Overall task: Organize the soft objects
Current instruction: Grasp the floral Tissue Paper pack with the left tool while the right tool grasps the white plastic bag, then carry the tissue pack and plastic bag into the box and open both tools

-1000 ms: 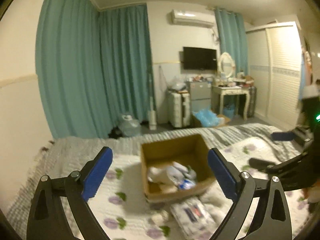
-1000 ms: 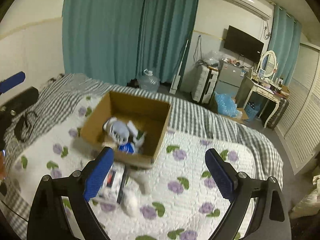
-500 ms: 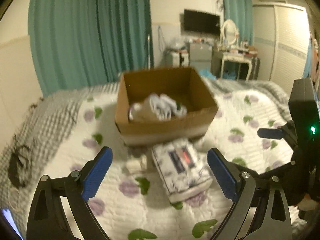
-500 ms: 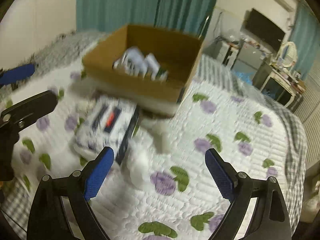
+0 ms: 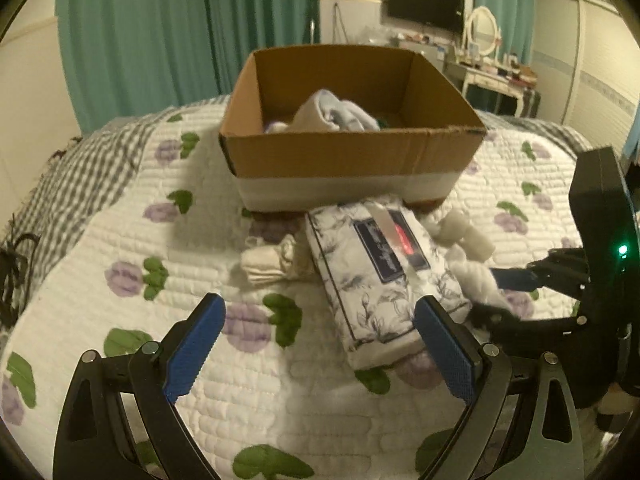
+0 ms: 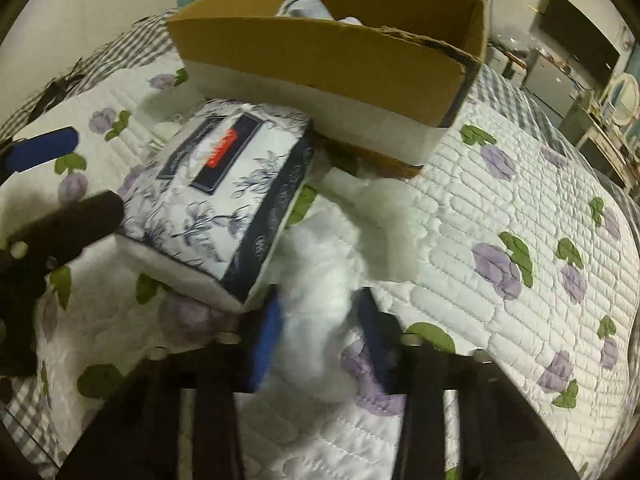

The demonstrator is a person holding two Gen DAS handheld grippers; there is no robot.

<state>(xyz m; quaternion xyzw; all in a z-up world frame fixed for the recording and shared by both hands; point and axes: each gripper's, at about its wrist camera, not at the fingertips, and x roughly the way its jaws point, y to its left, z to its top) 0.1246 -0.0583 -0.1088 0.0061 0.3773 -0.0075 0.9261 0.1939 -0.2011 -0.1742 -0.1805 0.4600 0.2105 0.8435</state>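
Note:
A cardboard box [image 5: 352, 152] [image 6: 332, 60] with soft items inside stands on the quilted bed. In front of it lies a floral tissue pack [image 5: 384, 272] [image 6: 216, 200]. A cream rolled cloth [image 5: 276, 262] lies left of the pack. A white fluffy cloth [image 6: 320, 280] [image 5: 476, 276] lies right of the pack. My right gripper [image 6: 320, 336] [image 5: 500, 296] has its jaws closing around this white cloth, blurred. My left gripper [image 5: 316, 348] is open and empty, low over the quilt just before the pack.
The quilt [image 5: 120, 240] with purple flowers covers the bed; a grey checked blanket [image 5: 60, 184] lies at the left edge. Another white rolled item [image 5: 464, 232] sits near the box's right corner. Curtains, a TV and a dressing table stand beyond the bed.
Both grippers dropped and moved in toward the items in front of the box. My right gripper's jaws narrowed from wide open to around the white cloth.

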